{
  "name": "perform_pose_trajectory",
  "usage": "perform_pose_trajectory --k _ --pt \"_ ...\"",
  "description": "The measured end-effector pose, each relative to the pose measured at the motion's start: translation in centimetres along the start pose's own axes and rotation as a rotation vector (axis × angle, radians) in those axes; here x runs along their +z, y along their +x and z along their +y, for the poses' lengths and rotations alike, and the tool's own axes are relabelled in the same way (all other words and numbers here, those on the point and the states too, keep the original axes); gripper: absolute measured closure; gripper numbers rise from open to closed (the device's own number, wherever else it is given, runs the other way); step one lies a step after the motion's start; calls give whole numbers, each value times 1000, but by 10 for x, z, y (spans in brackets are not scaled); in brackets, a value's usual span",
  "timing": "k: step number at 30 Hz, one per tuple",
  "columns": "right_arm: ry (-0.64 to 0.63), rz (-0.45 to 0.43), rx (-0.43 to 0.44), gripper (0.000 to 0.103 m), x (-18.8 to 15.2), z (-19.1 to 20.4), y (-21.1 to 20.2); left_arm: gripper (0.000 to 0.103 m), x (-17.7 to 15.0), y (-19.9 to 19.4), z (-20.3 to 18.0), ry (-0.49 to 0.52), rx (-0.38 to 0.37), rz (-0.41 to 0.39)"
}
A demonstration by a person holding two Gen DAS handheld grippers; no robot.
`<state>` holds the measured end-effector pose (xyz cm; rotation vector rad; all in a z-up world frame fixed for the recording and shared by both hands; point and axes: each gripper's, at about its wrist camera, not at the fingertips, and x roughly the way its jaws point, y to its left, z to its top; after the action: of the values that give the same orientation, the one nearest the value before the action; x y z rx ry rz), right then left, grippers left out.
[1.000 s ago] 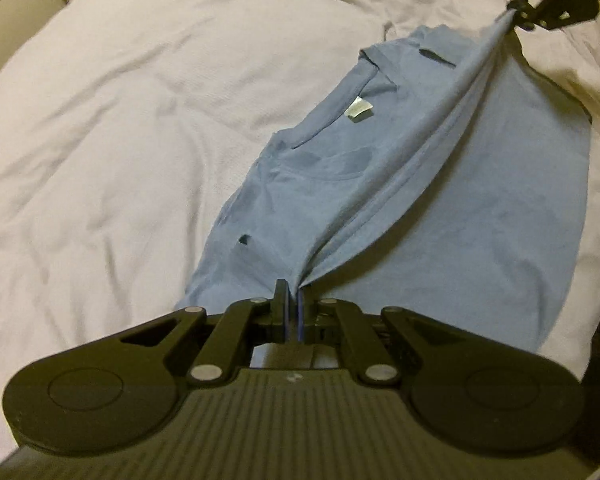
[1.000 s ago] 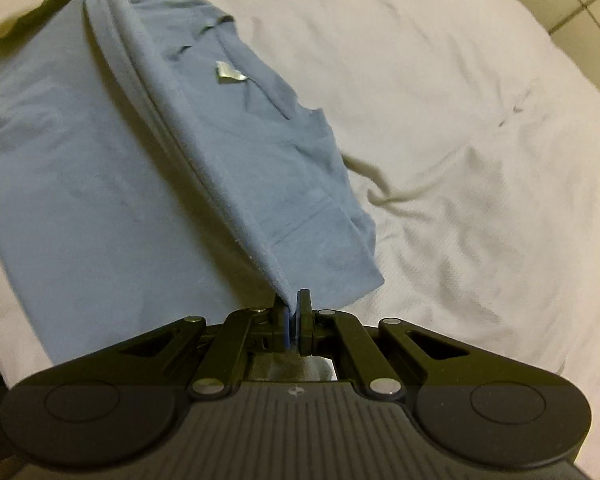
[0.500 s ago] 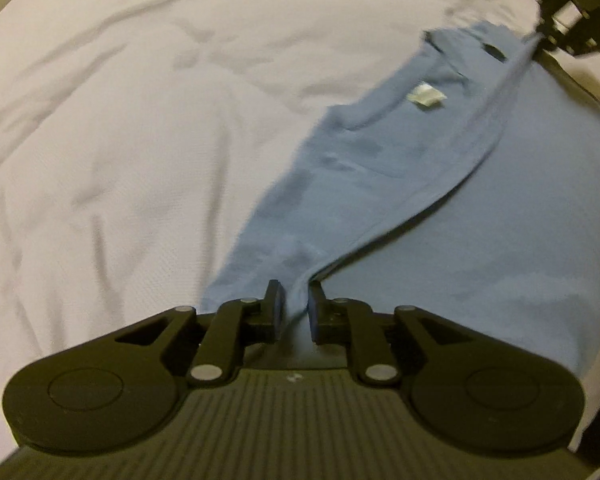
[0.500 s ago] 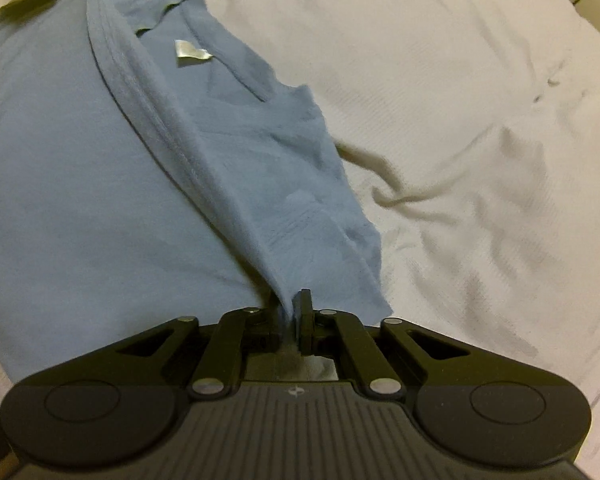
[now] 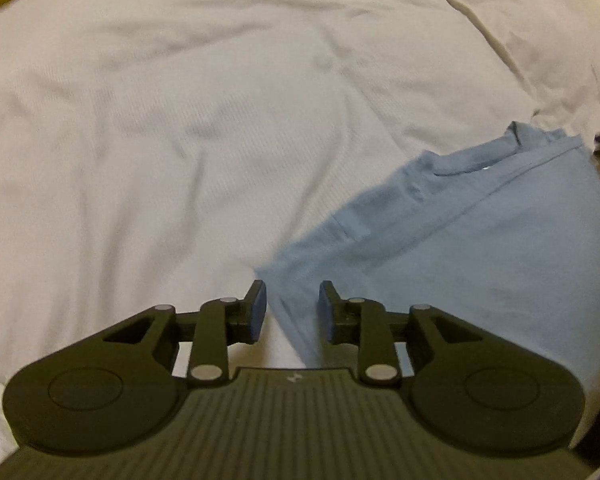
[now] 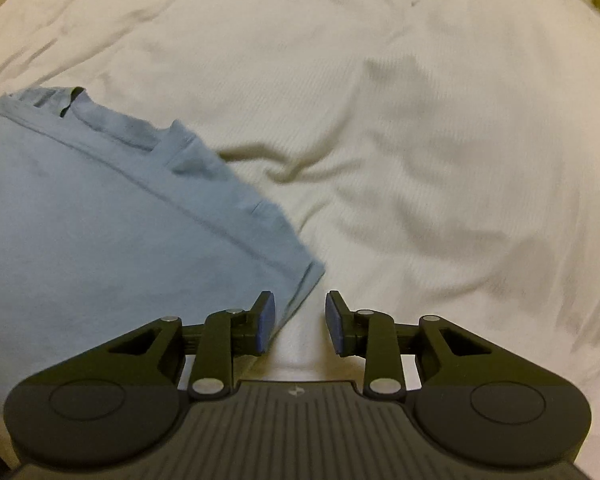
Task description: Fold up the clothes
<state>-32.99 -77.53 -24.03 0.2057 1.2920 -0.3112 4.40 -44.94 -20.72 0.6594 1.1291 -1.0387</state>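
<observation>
White bedsheet (image 5: 180, 140), wrinkled, nothing lying on the blue shirt (image 5: 480, 248). Shirt flat, folded lengthwise, collar end far. Left hand-held gripper (image 5: 292, 310) and right hand-held gripper (image 6: 300, 320): both spread, holding nothing.

No readable text is showing in either view.

A small pale logo mark is sitting on the ribbed body of the left tool (image 5: 292, 314) and another on the right tool (image 6: 300, 322), but both are too small to read; a tiny white speck is peeking from the blue shirt (image 5: 480, 248), and it is showing no legible print.
</observation>
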Motion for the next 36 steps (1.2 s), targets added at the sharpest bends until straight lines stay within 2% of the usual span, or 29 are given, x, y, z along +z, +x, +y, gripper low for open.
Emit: perform_pose_trajectory --k 3,5,8,10,14,21,24,26,31,33,36 --pt "47 1 30 71 -6 4 3 79 -8 10 -2 -81 -37 11" --pt "75 -4 40 71 -7 4 5 79 -10 19 -2 -112 -36 22" --pt "116 -14 51 67 -6 -1 7 76 -12 23 -2 -141 -29 19" --pt "148 -21 57 66 -5 -6 8 71 -12 23 -1 -151 -23 13" --pt "205 -32 77 66 -5 -15 11 68 -10 28 4 -171 -25 6" --pt "218 -51 107 66 0 -17 17 68 -7 36 8 -160 -53 22" --pt "240 -52 119 66 3 -18 20 76 -9 31 7 -138 -67 11" --pt "238 -50 129 78 6 -16 19 78 -11 27 5 -122 -75 4" --pt "207 -42 123 80 8 -11 15 78 -17 25 6 -154 -81 -6" --pt "208 -37 118 94 9 -11 15 76 -18 26 8 -178 -85 -11" --pt "211 -37 110 98 9 -11 13 76 -19 29 12 -197 -97 -16"
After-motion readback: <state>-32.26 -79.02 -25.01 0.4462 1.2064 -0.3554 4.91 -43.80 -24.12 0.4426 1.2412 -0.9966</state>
